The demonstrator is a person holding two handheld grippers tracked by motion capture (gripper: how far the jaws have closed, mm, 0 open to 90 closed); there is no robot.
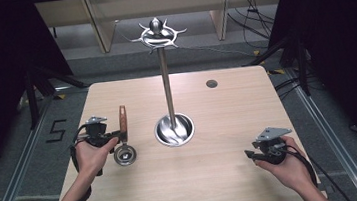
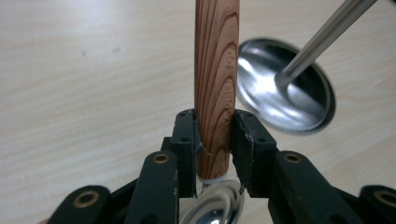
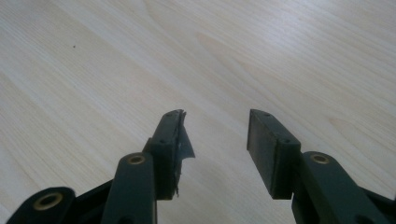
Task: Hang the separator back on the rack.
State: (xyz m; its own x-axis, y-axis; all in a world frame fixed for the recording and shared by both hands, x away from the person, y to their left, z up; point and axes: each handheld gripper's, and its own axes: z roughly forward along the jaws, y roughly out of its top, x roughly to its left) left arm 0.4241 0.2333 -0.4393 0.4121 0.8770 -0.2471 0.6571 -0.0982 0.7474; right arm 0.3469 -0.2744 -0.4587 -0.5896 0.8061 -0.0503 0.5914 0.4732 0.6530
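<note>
Fingers of left gripper [image 2: 214, 144] pinching wooden handle of ladle [image 1: 124, 131], probably to hang it on the stand.
Handle sits between the fingers [image 2: 187, 140] low on its length, just above the steel bowl, which rests on or just above the table [image 1: 126, 196] near its left edge; handle tilted up, seemingly for lifting to the hooks. Utensil stand [image 1: 166, 81] at table centre, near. Right gripper [image 1: 251, 154] near right edge, fingers spread, holding nothing, likely idle.

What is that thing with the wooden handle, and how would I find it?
Start at the tall metal stand mid-table and look toward the left gripper. Its jaws pinch the ladle, which stands upright, its shiny bowl on the table. It is the one utensil with a striped wooden handle.
</note>
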